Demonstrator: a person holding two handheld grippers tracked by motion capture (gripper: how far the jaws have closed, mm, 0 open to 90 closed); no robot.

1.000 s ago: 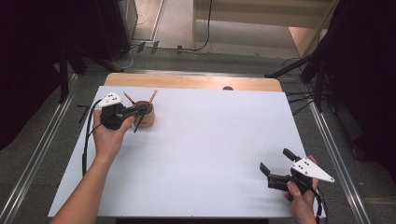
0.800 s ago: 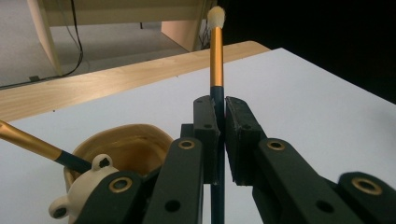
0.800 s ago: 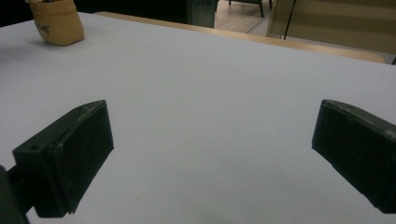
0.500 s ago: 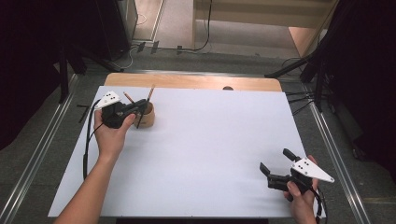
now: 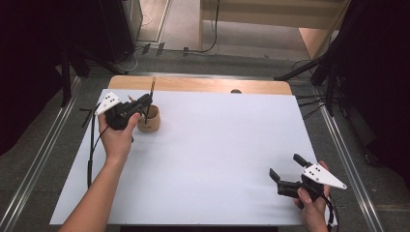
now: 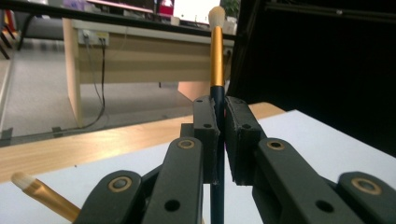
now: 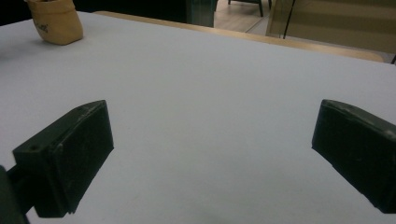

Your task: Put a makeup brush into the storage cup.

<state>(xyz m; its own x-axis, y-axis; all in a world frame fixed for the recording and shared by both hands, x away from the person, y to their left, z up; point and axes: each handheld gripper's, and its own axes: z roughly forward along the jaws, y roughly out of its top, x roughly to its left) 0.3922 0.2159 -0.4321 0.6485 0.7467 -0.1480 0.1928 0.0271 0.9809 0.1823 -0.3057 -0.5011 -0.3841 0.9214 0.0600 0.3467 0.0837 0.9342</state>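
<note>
white sheet (image 5: 208, 159) covers the table, with a strip of bare wood (image 5: 203, 84) showing along the far edge past the cup (image 5: 148, 119); beyond that is grey floor with cables, a pale wood desk and dark curtains either side. left gripper (image 5: 140, 104) sits right at the cup, at the near-left of its rim, jaws clamped on a makeup brush (image 6: 216, 51), dark handle pinched between the pads, gold ferrule and pale bristles pointing up. a second brush (image 6: 44, 195) leans out of the cup's left side in the left gripper view. looks like the step is seating the held brush in the cup: keep it near vertical, get the handle end over the opening and clear of the second brush, lower until it bottoms out, then let go. the cup looks soft and light, so side load could tip or drag it. right gripper (image 5: 285, 180) rests well away from the cup at the near-right corner of the sheet, jaws wide apart with nothing between them; it could brace the cup if needed
</note>
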